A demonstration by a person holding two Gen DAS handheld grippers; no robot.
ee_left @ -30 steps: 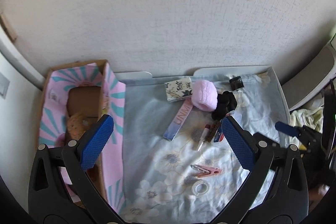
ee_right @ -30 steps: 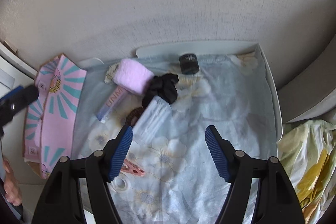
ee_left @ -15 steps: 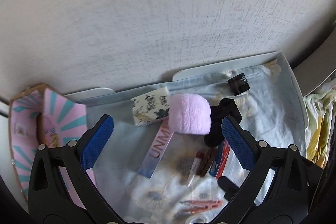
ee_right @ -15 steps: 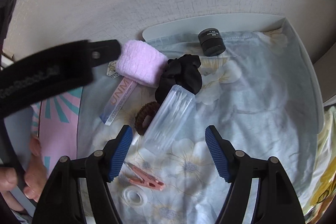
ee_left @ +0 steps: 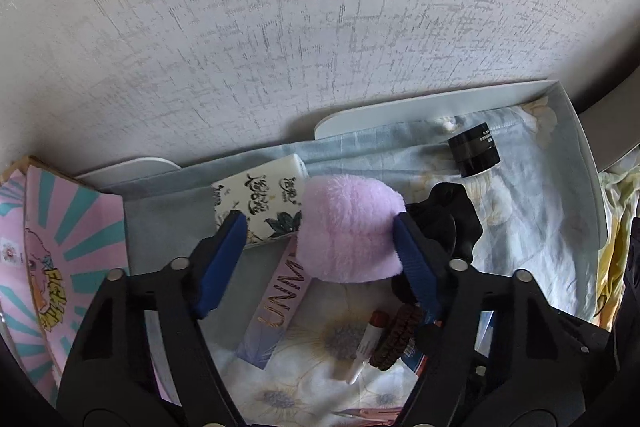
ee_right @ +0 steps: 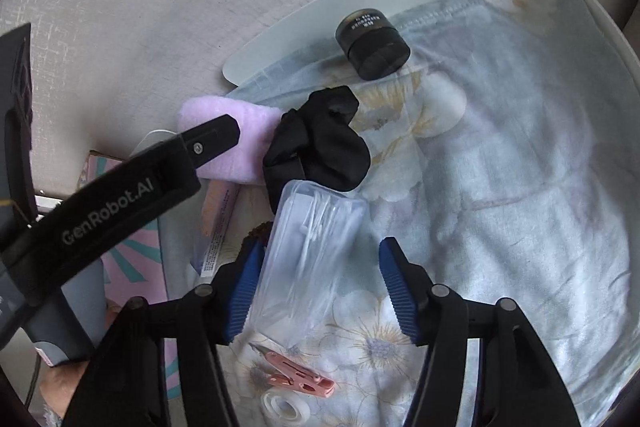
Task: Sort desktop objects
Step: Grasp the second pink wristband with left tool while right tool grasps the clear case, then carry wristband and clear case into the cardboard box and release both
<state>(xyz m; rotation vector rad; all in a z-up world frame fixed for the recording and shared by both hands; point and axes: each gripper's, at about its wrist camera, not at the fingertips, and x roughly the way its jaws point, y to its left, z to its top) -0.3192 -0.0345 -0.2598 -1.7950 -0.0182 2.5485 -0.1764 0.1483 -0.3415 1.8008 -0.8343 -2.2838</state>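
Observation:
My left gripper (ee_left: 320, 259) is open, its blue pads on either side of a fluffy pink roll (ee_left: 348, 231); the right pad (ee_left: 414, 267) touches or nearly touches it. The roll also shows in the right wrist view (ee_right: 236, 143), partly behind the left gripper's finger (ee_right: 208, 139). My right gripper (ee_right: 320, 291) is open around a clear plastic box of cotton swabs (ee_right: 312, 255), which lies against the left pad (ee_right: 244, 291). A black scrunchie (ee_right: 320, 151) lies between roll and box.
On the floral cloth (ee_right: 500, 187) lie a black jar (ee_right: 372, 43), a tissue pack (ee_left: 260, 203), a long UNM box (ee_left: 276, 311), a lip balm (ee_left: 368, 339), a brown hair tie (ee_left: 396, 335), a pink clothespin (ee_right: 296, 375) and a tape roll (ee_right: 284, 407). A pink patterned box (ee_left: 60, 259) stands left.
Both grippers moved forward and down toward the objects. The left now straddles the pink roll and has narrowed somewhat; the right now straddles the clear swab box.

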